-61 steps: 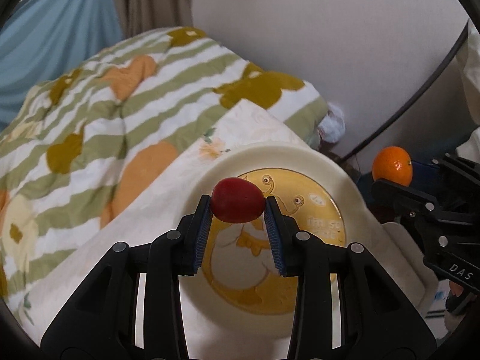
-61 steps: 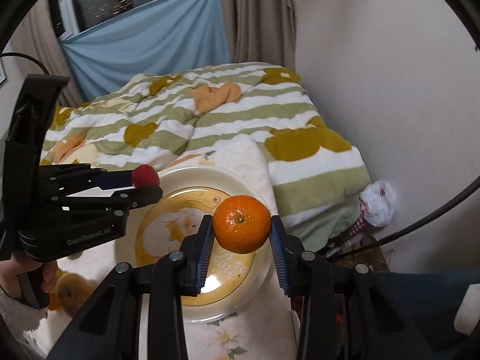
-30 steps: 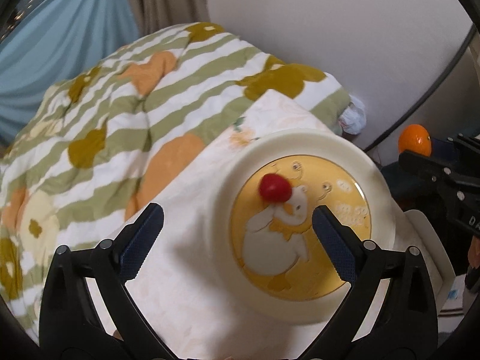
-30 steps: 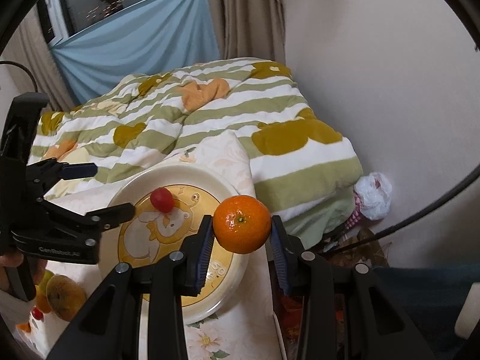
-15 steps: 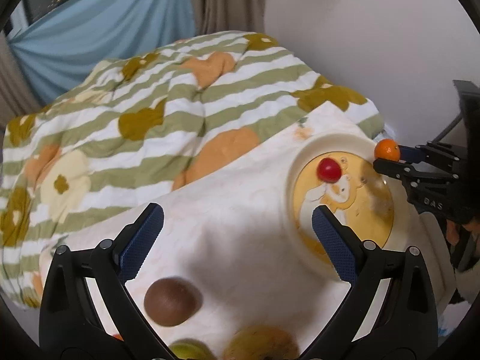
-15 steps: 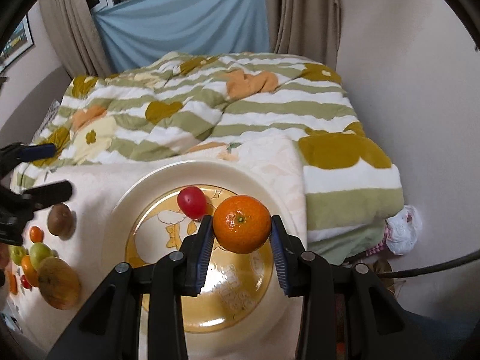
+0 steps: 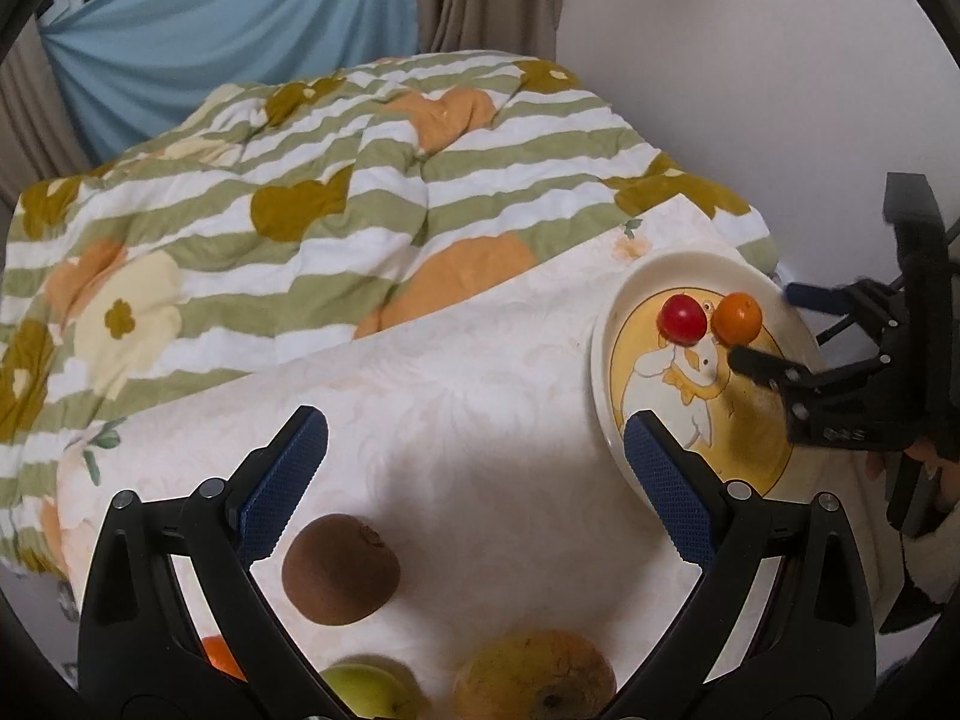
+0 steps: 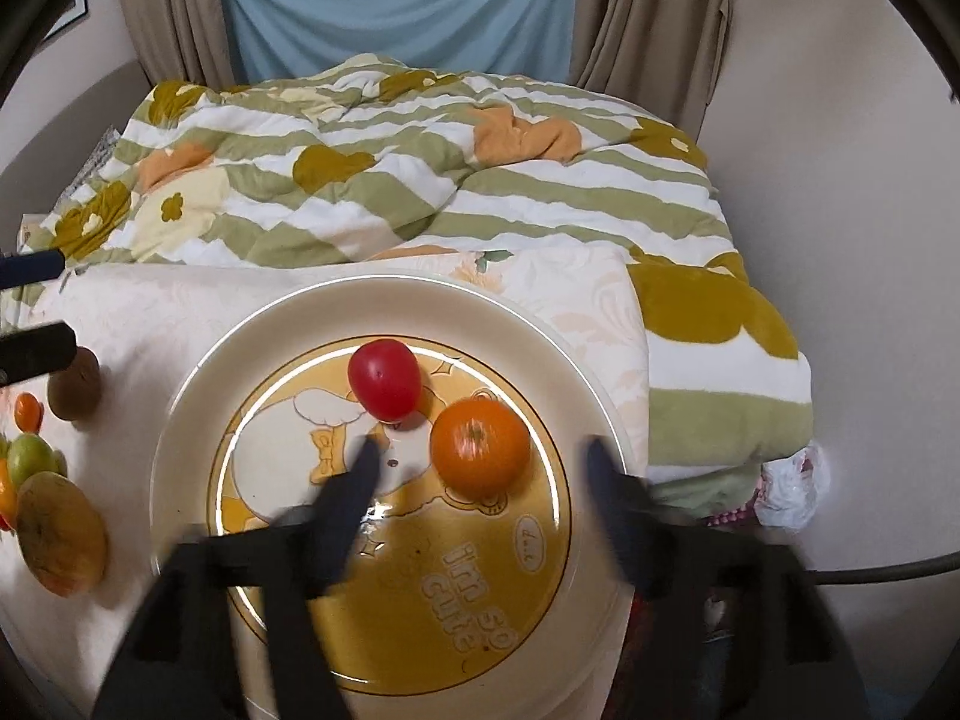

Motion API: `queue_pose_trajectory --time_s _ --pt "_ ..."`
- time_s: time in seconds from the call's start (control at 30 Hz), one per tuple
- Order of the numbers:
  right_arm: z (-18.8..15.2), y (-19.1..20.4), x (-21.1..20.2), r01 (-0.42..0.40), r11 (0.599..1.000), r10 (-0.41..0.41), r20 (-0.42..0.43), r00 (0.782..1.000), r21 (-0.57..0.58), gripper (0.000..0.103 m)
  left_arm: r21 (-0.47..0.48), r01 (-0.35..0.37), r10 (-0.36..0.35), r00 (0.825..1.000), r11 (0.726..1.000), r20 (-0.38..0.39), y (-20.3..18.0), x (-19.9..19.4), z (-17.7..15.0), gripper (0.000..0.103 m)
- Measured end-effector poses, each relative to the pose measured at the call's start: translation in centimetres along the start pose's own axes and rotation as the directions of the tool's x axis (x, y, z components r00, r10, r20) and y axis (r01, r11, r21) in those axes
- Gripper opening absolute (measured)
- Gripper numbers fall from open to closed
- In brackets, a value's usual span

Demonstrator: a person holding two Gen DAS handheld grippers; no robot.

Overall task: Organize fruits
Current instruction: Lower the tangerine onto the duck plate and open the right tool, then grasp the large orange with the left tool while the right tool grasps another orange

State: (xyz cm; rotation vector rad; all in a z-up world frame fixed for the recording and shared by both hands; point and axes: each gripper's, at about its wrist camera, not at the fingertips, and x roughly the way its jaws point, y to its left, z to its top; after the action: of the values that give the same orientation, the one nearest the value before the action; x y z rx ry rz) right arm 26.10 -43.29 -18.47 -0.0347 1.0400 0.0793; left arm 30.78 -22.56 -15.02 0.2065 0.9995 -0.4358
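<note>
right wrist view: plate (image 8: pixel 180 432) reads "i'm so cute"; right tool (image 8: pixel 480 468) just spread open, left tool (image 7: pixel 474 450) open.

One round cream plate (image 8: pixel 198 396) with a yellow cartoon centre, and on it two fruits: one red tomato (image 8: pixel 384 379) and one orange mandarin (image 8: pixel 480 447). Off the plate, one brown fuzzy kiwi (image 7: pixel 340 569), one large yellowish-brown pear-like fruit (image 7: pixel 534 675), one green apple (image 7: pixel 366 690), and at least one small orange fruit (image 8: pixel 27 411). Two black grippers in play, one on the left (image 7: pixel 474 462) and one on the right (image 8: pixel 480 483).
</note>
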Motion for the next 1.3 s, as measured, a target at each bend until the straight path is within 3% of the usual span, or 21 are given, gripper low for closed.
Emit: queue_pose_trajectory --time_s 0.03,0.17,0.37,0.8,1.07,1.3 --pt "0.0 -0.1 -0.3 -0.014 1.000 0.014 0.014 1.000 0.015 0.102 0.001 -0.002 0.002 1.000 1.000 0.000 0.0 -0.1 -0.1 0.103" --pt "-0.3 0.1 -1.6 -0.002 1.000 0.001 0.076 0.997 0.010 0.102 0.000 -0.014 0.014 1.000 1.000 -0.001 -0.2 -0.5 -0.4 0.103" --pt "-0.3 0.3 -3.7 0.015 1.000 -0.014 0.082 0.997 -0.011 0.102 -0.005 -0.026 0.026 0.999 1.000 0.025 -0.7 -2.4 -0.5 0.103" --pt "-1.5 2.2 -12.4 -0.005 1.000 0.004 0.137 0.991 0.003 0.102 -0.112 -0.081 0.095 0.987 0.990 0.132 -1.4 -11.7 -2.2 0.103" --pt "-2.1 4.7 -17.7 -0.031 0.999 0.037 0.189 0.981 -0.031 0.102 -0.228 -0.140 0.185 0.964 0.963 0.191 -0.5 -18.6 -6.3 0.103" --pt "-2.7 7.9 -19.5 -0.092 0.989 0.115 0.204 0.972 -0.119 0.102 -0.349 -0.214 0.294 0.936 0.913 0.194 1.5 -22.9 -11.6 0.103"
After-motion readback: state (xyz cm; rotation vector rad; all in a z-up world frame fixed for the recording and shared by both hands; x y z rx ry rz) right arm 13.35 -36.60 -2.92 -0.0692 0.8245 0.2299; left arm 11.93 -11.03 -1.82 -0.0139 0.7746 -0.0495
